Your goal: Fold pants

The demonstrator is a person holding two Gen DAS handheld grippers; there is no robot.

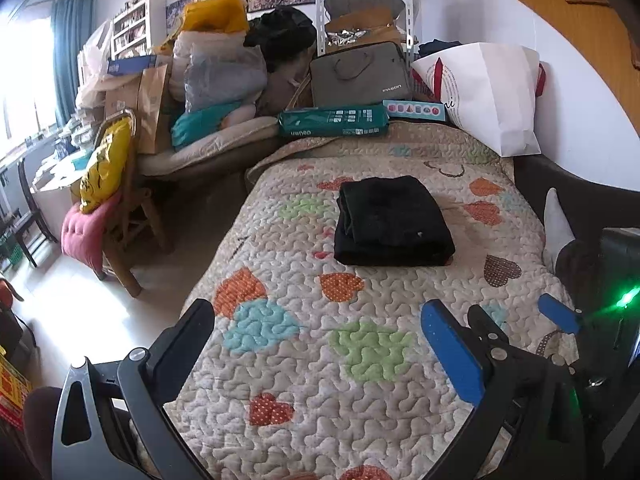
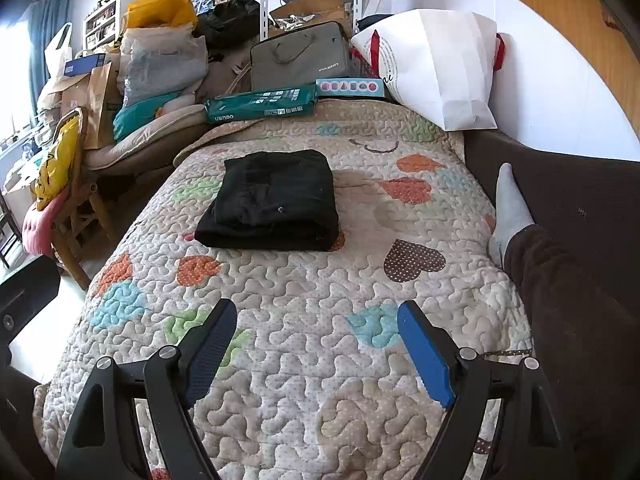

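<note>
Both grippers empty and spread wide; pants lie folded ahead on the quilt.

Left gripper (image 1: pixel 320 344) and right gripper (image 2: pixel 318 344) hover over the near part of the quilt (image 2: pixel 320 420), jaws well apart, holding nothing. The black pants (image 2: pixel 272 200) lie farther up the bed, well clear of both, ahead and slightly left of the right gripper, ahead and slightly right of the left; neither is plainly nearer. The bundle is a compact, layered rectangle, long axis running roughly crosswise, edges fairly square. Judged: folding appears complete or nearly so.
</note>
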